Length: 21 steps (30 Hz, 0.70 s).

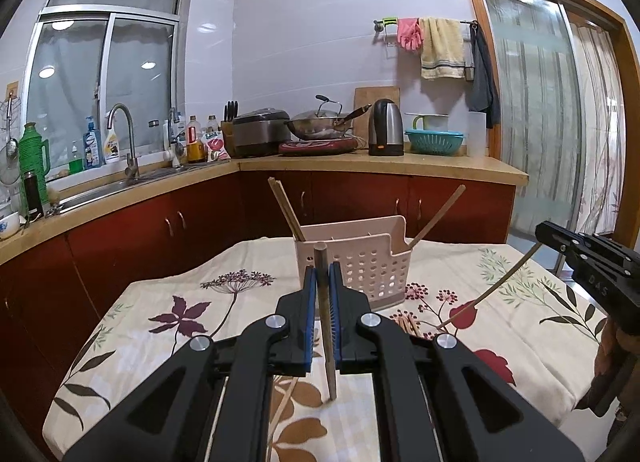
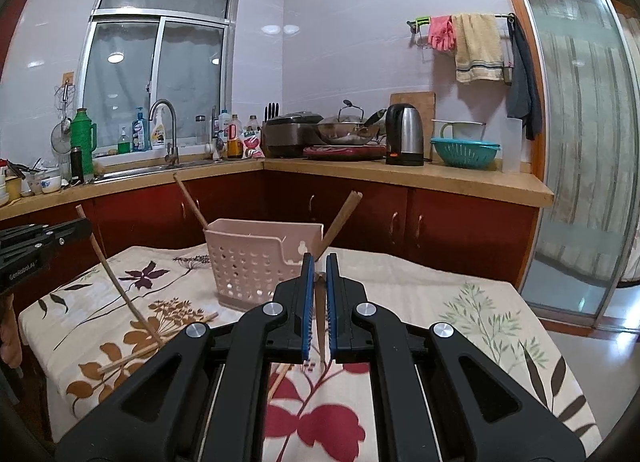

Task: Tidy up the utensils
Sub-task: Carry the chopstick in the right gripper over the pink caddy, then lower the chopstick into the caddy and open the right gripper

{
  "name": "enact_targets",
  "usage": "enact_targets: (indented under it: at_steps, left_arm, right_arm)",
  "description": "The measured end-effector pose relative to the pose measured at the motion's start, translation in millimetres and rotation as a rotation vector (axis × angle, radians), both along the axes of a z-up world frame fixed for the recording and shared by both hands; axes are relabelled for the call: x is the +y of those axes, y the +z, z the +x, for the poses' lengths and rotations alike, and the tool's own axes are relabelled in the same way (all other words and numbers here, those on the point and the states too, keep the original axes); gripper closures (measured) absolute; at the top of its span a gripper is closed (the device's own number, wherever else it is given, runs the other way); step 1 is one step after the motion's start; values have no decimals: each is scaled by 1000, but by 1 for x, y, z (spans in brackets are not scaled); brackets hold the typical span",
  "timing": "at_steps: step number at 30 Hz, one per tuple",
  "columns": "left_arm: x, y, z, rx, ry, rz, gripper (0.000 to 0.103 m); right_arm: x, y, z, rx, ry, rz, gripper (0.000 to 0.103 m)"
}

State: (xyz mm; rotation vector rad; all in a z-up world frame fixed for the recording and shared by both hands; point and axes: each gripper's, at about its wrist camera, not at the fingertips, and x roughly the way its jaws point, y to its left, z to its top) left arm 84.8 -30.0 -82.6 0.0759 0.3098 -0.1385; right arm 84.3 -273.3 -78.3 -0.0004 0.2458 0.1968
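A pale pink perforated utensil basket (image 1: 370, 262) (image 2: 256, 258) stands on the floral tablecloth, with chopsticks (image 1: 286, 208) (image 2: 340, 218) leaning out of it. My left gripper (image 1: 323, 274) is shut on a wooden chopstick (image 1: 329, 346), held upright just before the basket. My right gripper (image 2: 318, 266) is shut on a thin chopstick (image 2: 321, 326), to the basket's right. In the left wrist view the right gripper (image 1: 588, 258) holds its chopstick (image 1: 492, 290) slanting down to the cloth. In the right wrist view the left gripper (image 2: 48, 238) holds its chopstick (image 2: 116, 282).
Several loose chopsticks (image 2: 160, 346) (image 1: 412, 326) lie on the tablecloth (image 1: 160, 326) between the grippers. Behind the table runs a counter (image 1: 360, 164) with sink, bottles, rice cooker, wok, kettle (image 1: 386, 128) and a teal colander. A glass sliding door (image 2: 580, 142) is at the right.
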Motion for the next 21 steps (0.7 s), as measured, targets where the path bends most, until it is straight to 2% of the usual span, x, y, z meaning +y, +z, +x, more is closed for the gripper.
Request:
enact_targets:
  at_steps: [12,21]
  left_arm:
    - [-4,14,21,-32,-10,-6,96]
    - [-6,38,37,-78,-47,-29,96]
  right_arm:
    - [4,8,45,-21,-2,5,97]
    - [4,28,51,-53,18,30,97]
